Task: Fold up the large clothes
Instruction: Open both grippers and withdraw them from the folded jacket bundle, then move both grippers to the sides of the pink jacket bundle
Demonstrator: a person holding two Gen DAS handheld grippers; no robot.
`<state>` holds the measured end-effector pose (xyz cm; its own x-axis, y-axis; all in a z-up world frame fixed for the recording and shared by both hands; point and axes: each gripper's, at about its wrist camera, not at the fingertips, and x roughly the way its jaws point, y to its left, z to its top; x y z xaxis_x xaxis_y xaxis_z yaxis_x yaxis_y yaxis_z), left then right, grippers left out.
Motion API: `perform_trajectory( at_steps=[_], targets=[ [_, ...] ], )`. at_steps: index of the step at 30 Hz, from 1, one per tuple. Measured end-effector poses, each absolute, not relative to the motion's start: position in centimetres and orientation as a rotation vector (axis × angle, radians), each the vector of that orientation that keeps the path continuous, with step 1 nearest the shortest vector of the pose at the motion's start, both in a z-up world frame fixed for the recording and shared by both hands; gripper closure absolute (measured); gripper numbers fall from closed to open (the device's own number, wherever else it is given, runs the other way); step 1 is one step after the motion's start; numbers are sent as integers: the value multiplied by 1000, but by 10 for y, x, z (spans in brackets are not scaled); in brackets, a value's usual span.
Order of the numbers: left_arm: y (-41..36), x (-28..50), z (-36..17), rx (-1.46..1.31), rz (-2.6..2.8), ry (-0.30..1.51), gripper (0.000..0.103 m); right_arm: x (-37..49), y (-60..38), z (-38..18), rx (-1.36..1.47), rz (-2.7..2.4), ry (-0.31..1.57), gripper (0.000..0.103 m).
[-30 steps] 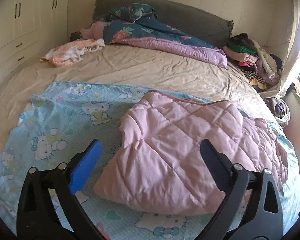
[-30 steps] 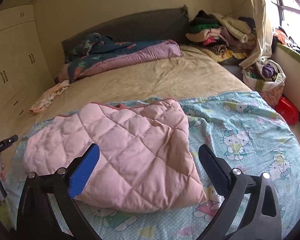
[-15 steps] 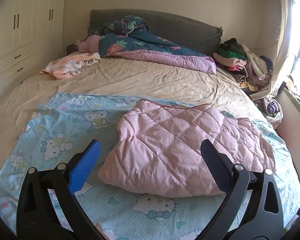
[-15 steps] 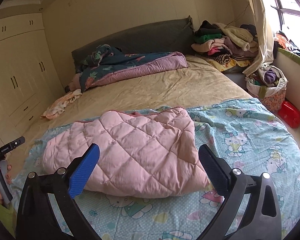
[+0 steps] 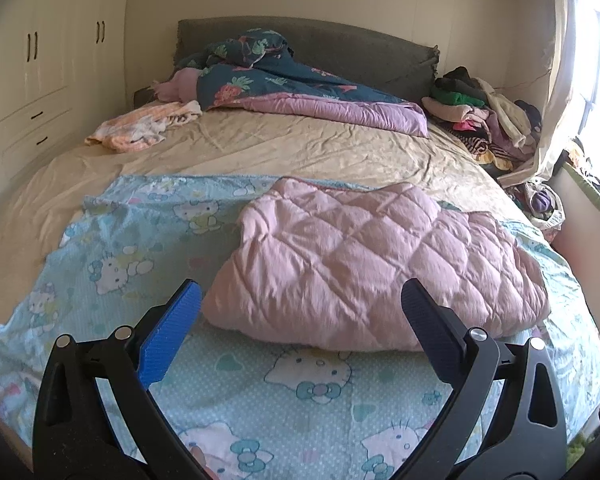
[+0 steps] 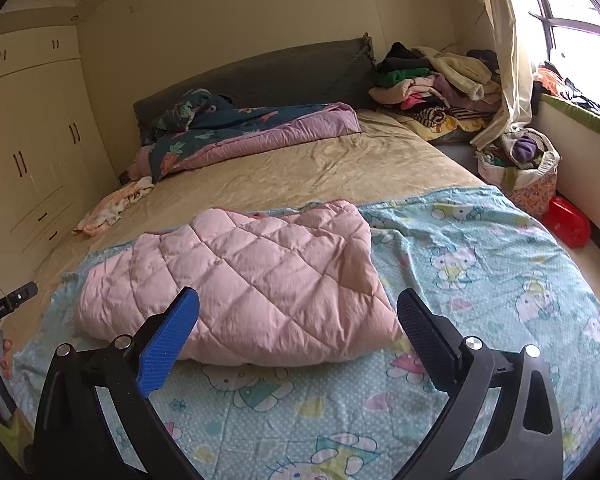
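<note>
Left hand-held gripper (image 5: 300,312) spread wide, above folded pink quilt (image 5: 364,260)

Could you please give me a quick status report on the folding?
Left gripper open, empty. Right gripper open, empty. Pink quilted garment lies folded on cartoon sheet. Nothing blocking.

the bed (image 5: 300,152) wears a beige sheet. a hello kitty blanket (image 5: 148,240) covers its near end, a floral quilt (image 5: 284,84) lies far, a peach cloth (image 5: 140,128) far left.
</note>
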<state>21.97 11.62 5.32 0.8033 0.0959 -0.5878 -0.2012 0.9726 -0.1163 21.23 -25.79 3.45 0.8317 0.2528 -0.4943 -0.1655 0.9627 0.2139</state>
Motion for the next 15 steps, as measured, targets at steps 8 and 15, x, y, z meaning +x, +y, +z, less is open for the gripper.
perform_trajectory(
  at_steps=[8, 15],
  targets=[
    [121, 212, 29, -194, 175, 664, 9, 202, -262, 10, 177, 182, 567, 4],
    [123, 211, 5, -211, 189, 711, 10, 203, -266, -17, 194, 157, 619, 4]
  ],
)
